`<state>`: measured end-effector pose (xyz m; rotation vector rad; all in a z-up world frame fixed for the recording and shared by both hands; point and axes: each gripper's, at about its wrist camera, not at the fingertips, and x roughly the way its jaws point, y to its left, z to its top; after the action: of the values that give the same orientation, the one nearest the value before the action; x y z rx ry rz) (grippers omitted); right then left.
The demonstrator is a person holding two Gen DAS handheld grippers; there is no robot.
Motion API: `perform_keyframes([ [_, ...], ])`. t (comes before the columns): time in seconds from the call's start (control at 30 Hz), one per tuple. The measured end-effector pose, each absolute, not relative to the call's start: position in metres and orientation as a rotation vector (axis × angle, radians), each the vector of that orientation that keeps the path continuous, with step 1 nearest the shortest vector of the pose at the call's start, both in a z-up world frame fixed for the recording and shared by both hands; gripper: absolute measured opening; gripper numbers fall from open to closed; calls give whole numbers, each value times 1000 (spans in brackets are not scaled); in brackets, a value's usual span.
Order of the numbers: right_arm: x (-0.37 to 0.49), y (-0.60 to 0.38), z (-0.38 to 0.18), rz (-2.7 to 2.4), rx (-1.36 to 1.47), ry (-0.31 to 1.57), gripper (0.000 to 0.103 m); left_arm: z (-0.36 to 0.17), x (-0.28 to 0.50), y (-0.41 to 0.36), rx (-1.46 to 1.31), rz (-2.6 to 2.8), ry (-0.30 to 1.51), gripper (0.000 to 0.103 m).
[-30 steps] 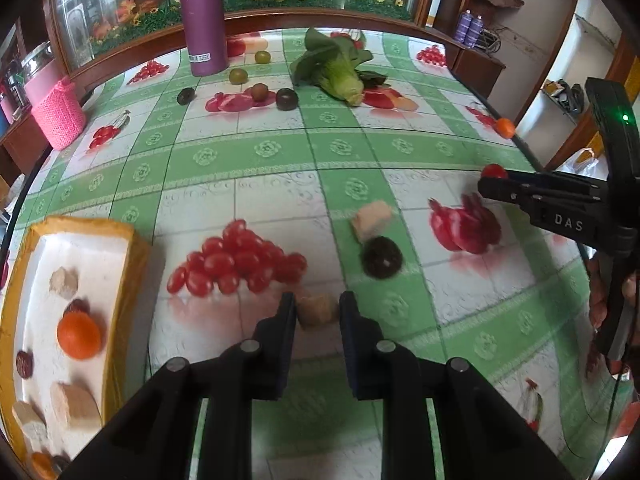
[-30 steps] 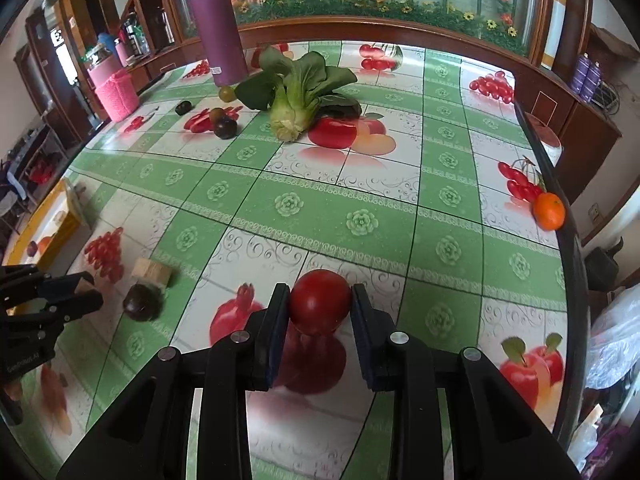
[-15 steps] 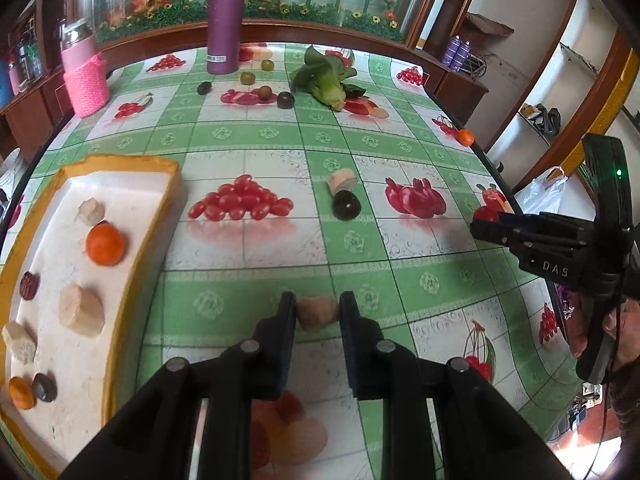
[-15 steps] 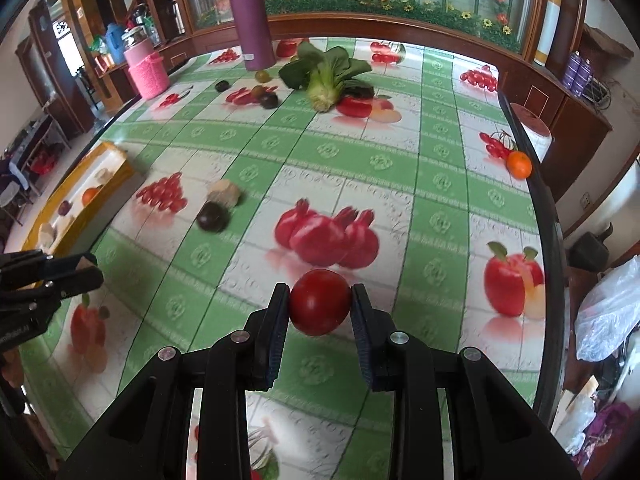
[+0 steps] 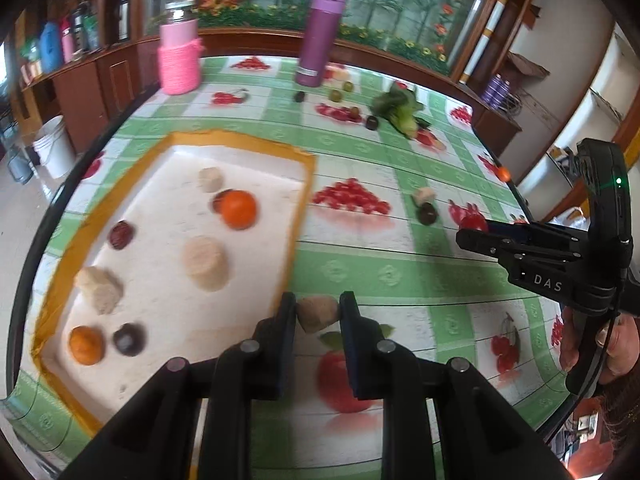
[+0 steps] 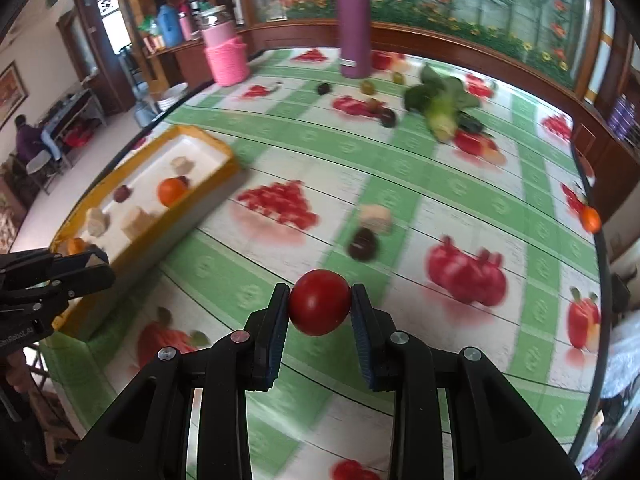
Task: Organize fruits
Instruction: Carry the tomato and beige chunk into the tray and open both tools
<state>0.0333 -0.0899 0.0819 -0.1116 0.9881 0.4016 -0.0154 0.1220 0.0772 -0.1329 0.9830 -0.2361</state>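
My left gripper [image 5: 318, 314] is shut on a small beige chunk of fruit [image 5: 317, 313], held above the tablecloth just right of the orange-rimmed tray [image 5: 304, 184]. The tray holds several pieces: an orange [image 5: 239, 209], beige chunks and dark plums. My right gripper [image 6: 320, 307] is shut on a red tomato [image 6: 320, 306] above the cloth; in the left wrist view this gripper [image 5: 466, 236] comes in from the right with the tomato [image 5: 473, 223] at its tip. A beige chunk [image 6: 375, 218] and a dark plum [image 6: 362, 244] lie loose on the table.
A purple flask [image 5: 318, 36], a pink knitted jar [image 5: 179, 58], a leafy green vegetable [image 6: 440, 108], several small fruits and an orange [image 6: 591, 218] near the right edge stand farther off. The table's dark rim [image 6: 600, 264] curves along the right. A person's hand [image 5: 612, 344] grips the right tool.
Both grippers have swung left toward the tray while keeping their grips. The tray now fills the left of the left wrist view, and the loose chunk and plum have fallen behind.
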Motion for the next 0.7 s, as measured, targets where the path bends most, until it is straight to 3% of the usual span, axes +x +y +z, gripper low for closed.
perform_keyframes([
  [0.37,41,32,94,607,-196,958,28,65,-34,210,-204,-57,986,25],
  [0.7,42,112,76,732,-293,981,28,39,-45,233,-245,-36,1042,25],
])
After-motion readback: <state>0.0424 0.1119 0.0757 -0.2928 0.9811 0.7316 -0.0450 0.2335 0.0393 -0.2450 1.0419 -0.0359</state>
